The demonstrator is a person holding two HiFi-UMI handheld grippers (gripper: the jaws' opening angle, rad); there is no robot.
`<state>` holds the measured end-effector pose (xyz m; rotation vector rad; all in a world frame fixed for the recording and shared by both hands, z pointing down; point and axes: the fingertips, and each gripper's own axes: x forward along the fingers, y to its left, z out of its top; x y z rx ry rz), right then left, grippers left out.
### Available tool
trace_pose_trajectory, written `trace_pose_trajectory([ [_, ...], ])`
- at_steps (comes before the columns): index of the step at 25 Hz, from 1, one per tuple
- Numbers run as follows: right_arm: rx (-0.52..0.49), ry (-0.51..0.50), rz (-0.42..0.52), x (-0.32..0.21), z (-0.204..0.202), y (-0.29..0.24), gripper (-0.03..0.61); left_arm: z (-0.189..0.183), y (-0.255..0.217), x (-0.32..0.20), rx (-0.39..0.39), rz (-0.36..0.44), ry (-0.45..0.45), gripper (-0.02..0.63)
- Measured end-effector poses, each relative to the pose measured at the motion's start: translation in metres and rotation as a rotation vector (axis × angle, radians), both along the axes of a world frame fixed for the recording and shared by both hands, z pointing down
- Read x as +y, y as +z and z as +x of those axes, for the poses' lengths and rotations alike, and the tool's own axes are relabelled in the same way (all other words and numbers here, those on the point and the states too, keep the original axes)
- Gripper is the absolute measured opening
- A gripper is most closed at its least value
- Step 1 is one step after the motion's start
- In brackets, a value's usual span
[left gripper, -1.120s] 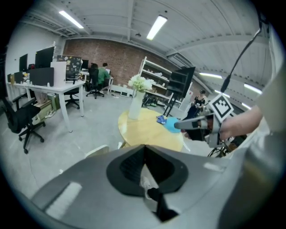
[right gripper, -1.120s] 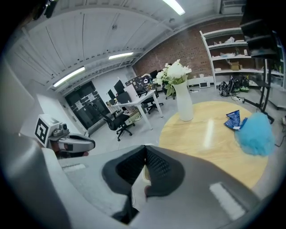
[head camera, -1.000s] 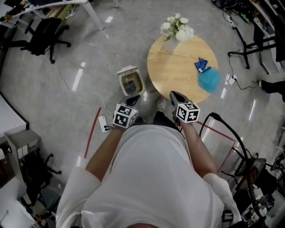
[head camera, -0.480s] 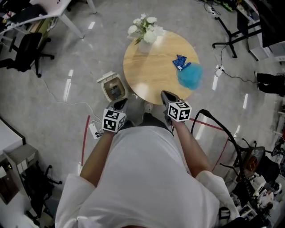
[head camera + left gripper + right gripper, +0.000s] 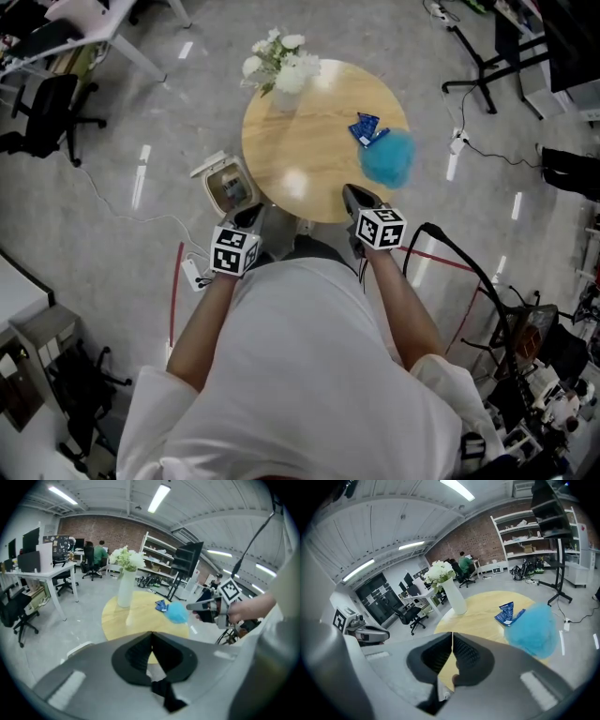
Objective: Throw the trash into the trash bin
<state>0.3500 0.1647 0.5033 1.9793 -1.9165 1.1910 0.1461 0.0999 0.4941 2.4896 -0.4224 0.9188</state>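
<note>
Jaws pressed together on both sides, and nothing caught between either pair. The left gripper (image 5: 249, 217) hangs over the floor just off the near-left edge of the round wooden surface (image 5: 300, 141), while the right gripper (image 5: 355, 195) points in over that surface's near edge, both angled downward.

Nothing is in hand yet, so this reads as the approach. The trash sits on the right half of the surface: a blue fluffy puff (image 5: 388, 157) close to the right rim, and a crumpled blue wrapper (image 5: 366, 128) touching it on the side toward the surface's middle. A vase of white flowers (image 5: 279, 70) stands at the far-left edge, well apart from both.

The white trash bin (image 5: 214, 186) sits on the floor just beside the surface's left edge, lid flipped up and mouth open. That looks deliberate: a short carry off the surface and a drop. The right gripper is nearer the puff, so it looks like the one to make the grab, but its jaws must part first.
</note>
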Motion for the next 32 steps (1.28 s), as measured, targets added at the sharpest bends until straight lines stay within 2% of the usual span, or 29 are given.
trace_pose_trajectory([
  [8, 0.036, 0.001, -0.048, 0.002, 0.050, 0.021, 0.059, 0.025, 0.006, -0.009, -0.022, -0.002, -0.021, 0.003],
  [20, 0.086, 0.041, -0.139, 0.011, 0.134, 0.059, 0.111, 0.055, 0.015, -0.013, -0.070, -0.018, -0.044, 0.003],
  [27, 0.163, 0.020, -0.227, 0.018, 0.168, 0.084, 0.156, 0.064, 0.021, -0.011, -0.094, -0.029, -0.061, 0.003],
  [32, 0.179, 0.002, -0.290, 0.022, 0.184, 0.103, 0.188, 0.064, 0.024, -0.011, -0.106, -0.039, -0.087, 0.003],
])
